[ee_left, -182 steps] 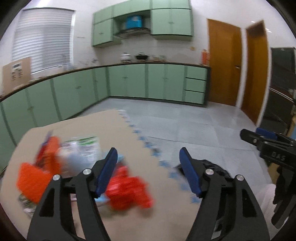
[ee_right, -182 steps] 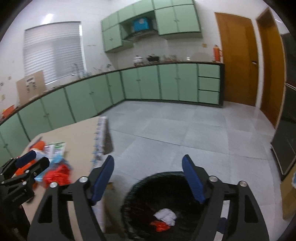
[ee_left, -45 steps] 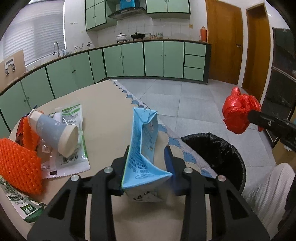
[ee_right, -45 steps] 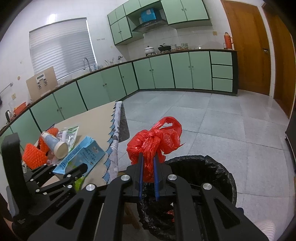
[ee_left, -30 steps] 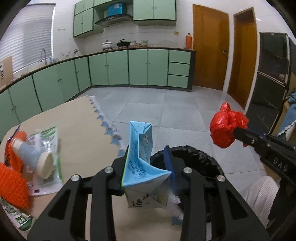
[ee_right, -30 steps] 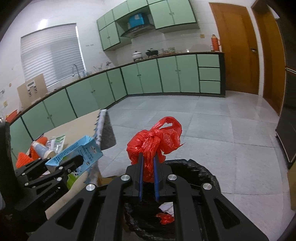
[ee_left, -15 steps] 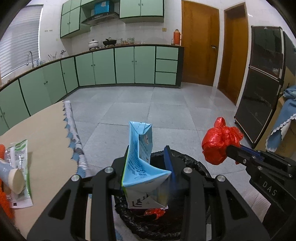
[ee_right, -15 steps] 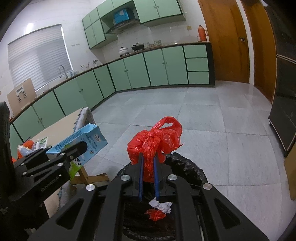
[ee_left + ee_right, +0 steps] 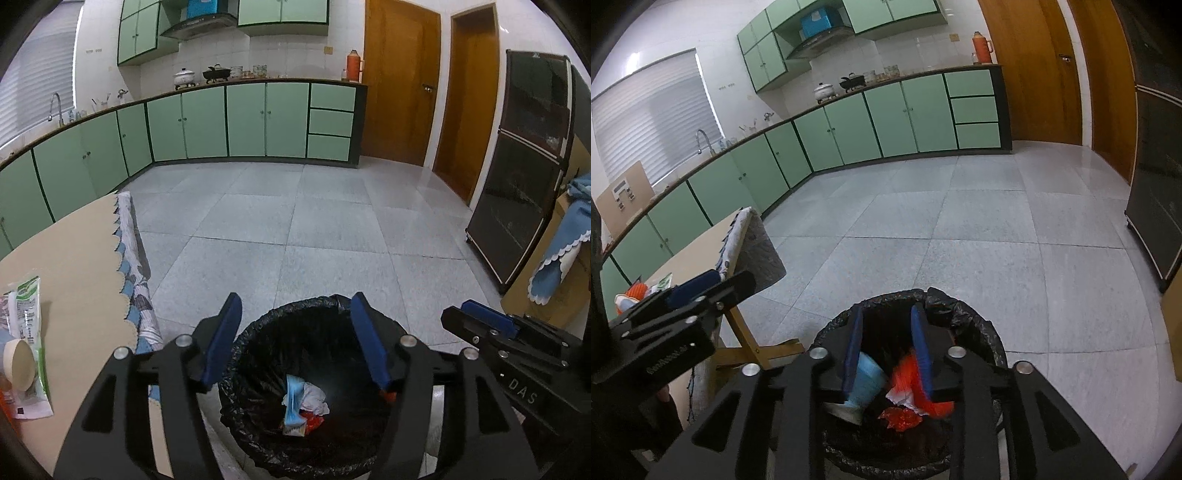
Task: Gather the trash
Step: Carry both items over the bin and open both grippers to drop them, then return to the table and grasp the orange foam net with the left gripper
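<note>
Both grippers hang over the black-lined trash bin point(image 9: 255, 339) point(image 9: 979, 332) on the floor. My left gripper point(image 9: 295, 306) has its jaws opening, and nothing sits between them. The blue carton point(image 9: 293, 400) point(image 9: 864, 384) lies down inside the bin beside white paper point(image 9: 314, 400) and red scraps. My right gripper point(image 9: 886, 310) is opening too, and the red plastic bag point(image 9: 907, 374) is loose below its pads, inside the bin. Each gripper shows in the other's view, the right gripper point(image 9: 487, 321) at the right and the left gripper point(image 9: 698, 284) at the left.
The table point(image 9: 74, 258) with its patterned cloth edge stands left of the bin and holds a paper cup point(image 9: 18, 363) and a green wrapper point(image 9: 26, 317). Its wooden legs point(image 9: 746, 339) are close to the bin. Grey tiled floor stretches to green cabinets; a dark cupboard point(image 9: 517, 184) stands at the right.
Both grippers opened over the bin. The blue carton left the left jaws and the red bag left the right jaws, and both now lie in the bin.
</note>
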